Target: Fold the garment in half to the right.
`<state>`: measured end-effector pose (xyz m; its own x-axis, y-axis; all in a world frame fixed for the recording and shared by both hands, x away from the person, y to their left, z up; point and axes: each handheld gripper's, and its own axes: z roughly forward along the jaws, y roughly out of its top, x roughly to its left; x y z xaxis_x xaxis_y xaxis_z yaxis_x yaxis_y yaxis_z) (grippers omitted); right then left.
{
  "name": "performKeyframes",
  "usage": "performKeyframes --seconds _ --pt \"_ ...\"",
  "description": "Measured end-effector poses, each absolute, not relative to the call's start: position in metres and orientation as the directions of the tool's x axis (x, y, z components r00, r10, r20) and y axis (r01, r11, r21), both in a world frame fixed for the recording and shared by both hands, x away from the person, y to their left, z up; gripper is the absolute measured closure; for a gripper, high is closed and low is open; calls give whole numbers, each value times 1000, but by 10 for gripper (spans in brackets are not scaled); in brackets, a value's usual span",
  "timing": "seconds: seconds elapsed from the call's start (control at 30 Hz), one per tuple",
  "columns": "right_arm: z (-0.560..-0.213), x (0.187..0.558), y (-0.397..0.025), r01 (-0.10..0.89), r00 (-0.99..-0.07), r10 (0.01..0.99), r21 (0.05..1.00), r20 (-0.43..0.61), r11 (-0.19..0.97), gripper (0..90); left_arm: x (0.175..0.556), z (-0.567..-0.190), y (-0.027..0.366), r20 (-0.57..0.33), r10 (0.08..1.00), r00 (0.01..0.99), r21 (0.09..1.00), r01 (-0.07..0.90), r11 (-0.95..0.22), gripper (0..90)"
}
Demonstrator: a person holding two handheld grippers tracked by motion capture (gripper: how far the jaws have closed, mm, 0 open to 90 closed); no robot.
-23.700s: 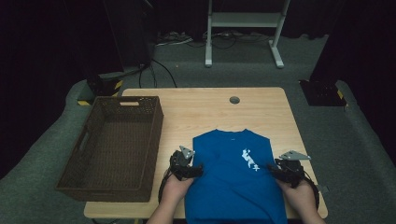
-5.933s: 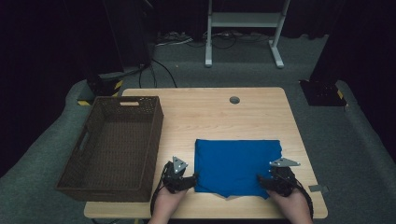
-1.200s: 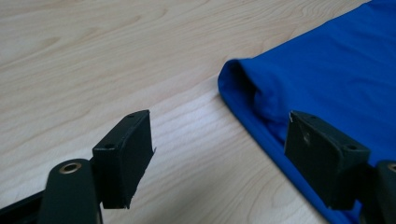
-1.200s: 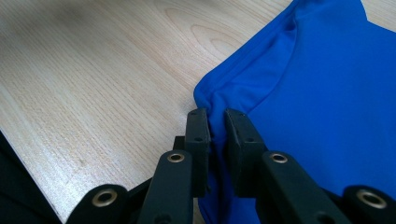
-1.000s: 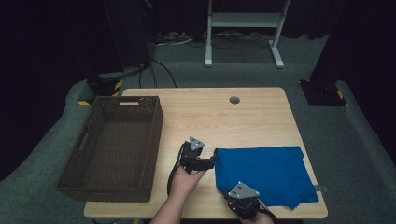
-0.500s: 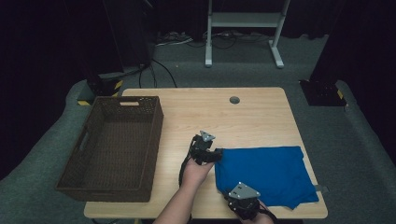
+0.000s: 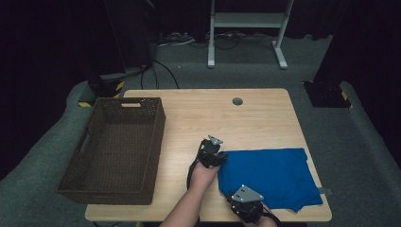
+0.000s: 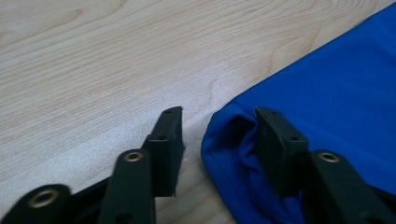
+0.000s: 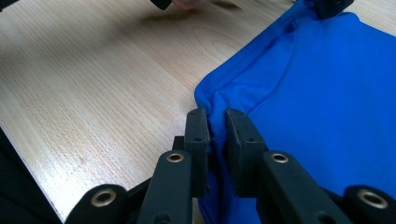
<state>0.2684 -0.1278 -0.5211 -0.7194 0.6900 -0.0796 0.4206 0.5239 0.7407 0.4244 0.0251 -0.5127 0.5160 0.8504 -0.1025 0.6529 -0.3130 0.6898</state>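
A: vs 0.5 s ago: left gripper (image 7: 211, 152) slid a bit toward the person along the far-left corner of the blue shirt (image 7: 269, 176). Right gripper (image 7: 246, 204) hasn't shifted, same near-left corner. Shirt outline same.

B: jaw state?

A: left gripper view: jaws spread, corner fold of the shirt (image 8: 327, 93) sits between them. Right-hand jaw rests on or against the cloth, left-hand one is over bare surface (image 8: 93, 70). Not pinched yet. Right gripper view: jaws clamped on the shirt (image 9: 327, 93) edge, cloth bunched in the narrow gap.

B: where's the shirt overall?

A: folded to a rectangle, right-front part of the surface (image 7: 198, 113), long axis running left-right. Basket (image 7: 113, 146) well apart on the left, looks empty.

B: key geometry for next move?

A: both grippers are on the shirt's left short edge, one per corner, rest of the cloth lies to the right of them. So I'd guess a fold left edge over to the right, or a lift. Left needs to close first, and the corner is off-center toward its right-hand jaw.

B: risk?

A: thin grab on left, corner could slip out.
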Motion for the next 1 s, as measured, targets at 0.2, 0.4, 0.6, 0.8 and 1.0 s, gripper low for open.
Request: performKeyframes --seconds 0.2,0.4,0.6,0.8,1.0 --pt "-521 268 -127 413 -721 687 739 -91 532 793 419 -515 20 -76 844 531 705 627 -331 702" --pt "-521 267 -127 402 -725 681 738 -105 541 807 414 -517 18 -79 845 528 725 613 -315 841" --pt "-518 262 -128 381 -716 688 760 -119 527 818 410 -515 17 -80 852 518 763 581 -282 856" --pt "-507 260 -132 351 -698 704 794 -131 496 819 411 -506 17 -109 855 508 787 569 -238 858" --pt "-497 258 -133 326 -691 708 811 -145 485 819 414 -495 19 -141 851 506 802 562 -201 858"
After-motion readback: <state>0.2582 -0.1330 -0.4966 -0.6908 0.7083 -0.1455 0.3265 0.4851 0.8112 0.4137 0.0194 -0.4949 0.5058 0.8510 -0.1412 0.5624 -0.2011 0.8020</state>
